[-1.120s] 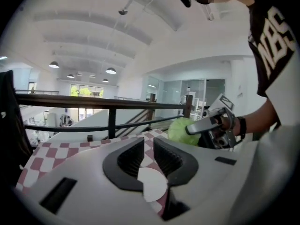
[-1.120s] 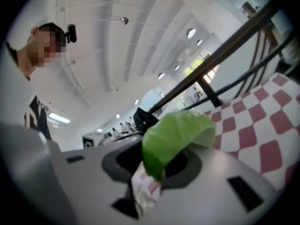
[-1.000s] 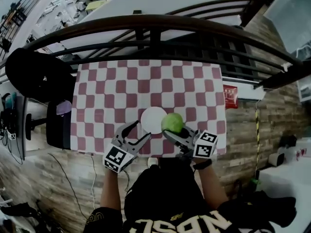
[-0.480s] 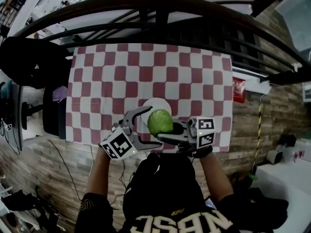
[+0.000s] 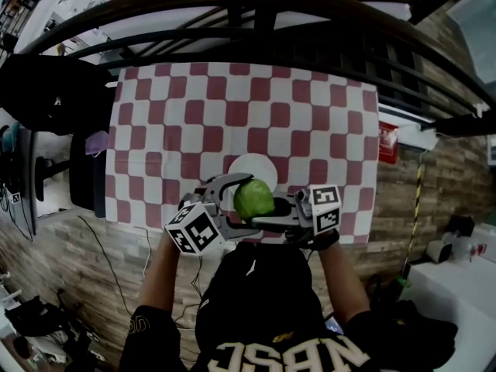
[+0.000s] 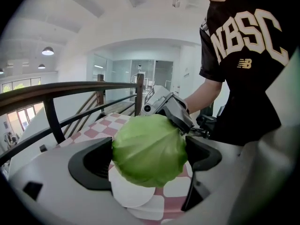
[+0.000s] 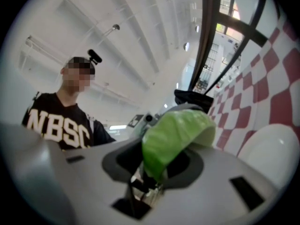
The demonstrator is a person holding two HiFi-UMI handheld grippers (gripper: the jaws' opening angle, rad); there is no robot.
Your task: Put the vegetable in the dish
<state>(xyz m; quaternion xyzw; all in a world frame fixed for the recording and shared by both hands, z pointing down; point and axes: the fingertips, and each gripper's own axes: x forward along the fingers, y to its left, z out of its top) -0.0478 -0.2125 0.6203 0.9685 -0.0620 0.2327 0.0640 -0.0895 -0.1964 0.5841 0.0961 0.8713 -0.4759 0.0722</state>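
Red-and-white checked cloth (image 5: pixel 194 115) covers the counter (image 5: pixel 372 231), with a dark railing (image 5: pixel 256 6) along its far side and the white dish (image 5: pixel 253 163) lying near the person's edge. A second ago the cabbage (image 5: pixel 253 199) hung off to the right of the dish. Now it sits over the dish's near rim, held clear of the plate, and the left claw's view shows the white plate just beneath it. The right claw (image 5: pixel 263 209) is clamped on the cabbage from the right of the dish, and its grip looks unchanged. The left claw (image 5: pixel 246 202) has come in from the left of the dish. Its jaws have just been swinging wide and then easing in a little, and they now stand apart with the cabbage between them. Whether the pads touch the leaves yet is hard to tell, and they do not look pressed on. This reads as either a handover or a two-sided steadying for the set-down. The vegetable is not in the dish yet, but it probably needs only a small push forward and a lowering.
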